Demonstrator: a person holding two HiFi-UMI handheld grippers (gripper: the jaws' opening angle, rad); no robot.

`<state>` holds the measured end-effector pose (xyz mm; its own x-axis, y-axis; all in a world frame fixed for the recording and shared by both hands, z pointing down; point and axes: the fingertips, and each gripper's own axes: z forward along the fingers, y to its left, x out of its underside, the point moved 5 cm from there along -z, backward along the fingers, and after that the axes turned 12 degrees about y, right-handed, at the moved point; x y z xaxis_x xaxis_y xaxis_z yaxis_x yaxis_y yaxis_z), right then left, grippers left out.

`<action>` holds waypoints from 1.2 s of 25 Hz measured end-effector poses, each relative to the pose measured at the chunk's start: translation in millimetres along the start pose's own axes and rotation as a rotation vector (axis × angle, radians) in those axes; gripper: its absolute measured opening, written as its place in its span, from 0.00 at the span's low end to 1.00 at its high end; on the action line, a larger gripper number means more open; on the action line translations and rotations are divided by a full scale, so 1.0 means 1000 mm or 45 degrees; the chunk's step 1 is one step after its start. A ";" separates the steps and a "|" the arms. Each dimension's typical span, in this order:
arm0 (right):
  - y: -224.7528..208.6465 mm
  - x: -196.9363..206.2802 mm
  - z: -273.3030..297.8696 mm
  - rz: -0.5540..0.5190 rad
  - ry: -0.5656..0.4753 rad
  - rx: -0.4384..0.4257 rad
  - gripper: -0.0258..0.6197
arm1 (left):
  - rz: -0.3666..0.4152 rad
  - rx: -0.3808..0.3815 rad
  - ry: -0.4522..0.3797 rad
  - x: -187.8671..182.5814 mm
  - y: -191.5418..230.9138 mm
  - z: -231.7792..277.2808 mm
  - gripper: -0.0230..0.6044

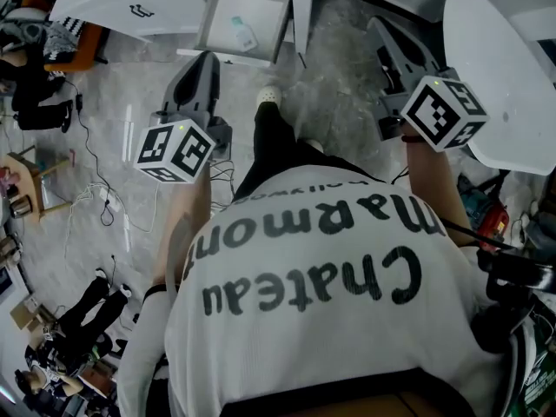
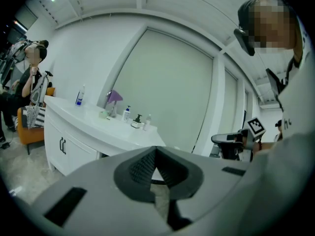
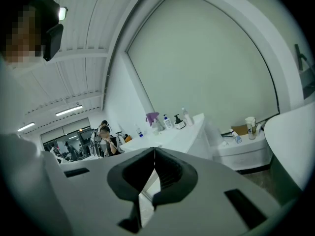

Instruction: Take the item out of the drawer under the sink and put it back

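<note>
Item: small pale bottle (image 1: 244,34) with a teal cap, lying on its side in the open drawer (image 1: 239,57) at the upper centre of the head view, below the white vanity table (image 1: 104,3). Its long axis is seen to run on a slant, cap toward the upper left and base toward the lower right. Left gripper (image 1: 207,59): placed just below and left of the drawer's front edge, pointed up the frame toward it; its ribbed fingers (image 2: 142,168) are pressed together at the tips, with nothing between them. Right gripper (image 1: 380,26): held well to the right of the drawer at about the same height in the frame; its fingers (image 3: 170,173) are likewise closed on nothing. Relation noted: the bottle lies up and slightly right of the left fingertips, so the left gripper is judged the nearer. Its fingers would need to be parted and set across the slanted axis for the bottle to be lifted out.
</note>
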<state>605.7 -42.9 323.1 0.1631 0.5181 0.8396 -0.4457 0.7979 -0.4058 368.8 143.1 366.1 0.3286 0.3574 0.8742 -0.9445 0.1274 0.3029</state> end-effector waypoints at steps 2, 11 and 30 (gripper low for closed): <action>-0.002 -0.006 0.004 -0.003 -0.007 0.015 0.06 | -0.004 0.016 -0.015 -0.004 0.007 0.008 0.05; -0.017 -0.032 0.041 0.030 -0.034 0.108 0.06 | 0.012 0.042 0.082 -0.017 0.056 0.064 0.05; -0.073 -0.075 0.099 0.179 -0.069 0.506 0.06 | 0.090 0.116 0.703 0.054 0.164 0.218 0.05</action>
<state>538.9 -171.0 325.5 0.0345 0.5881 0.8080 -0.7668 0.5341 -0.3561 231.1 -18.1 545.3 0.1942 0.7967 0.5724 -0.9526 0.0139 0.3038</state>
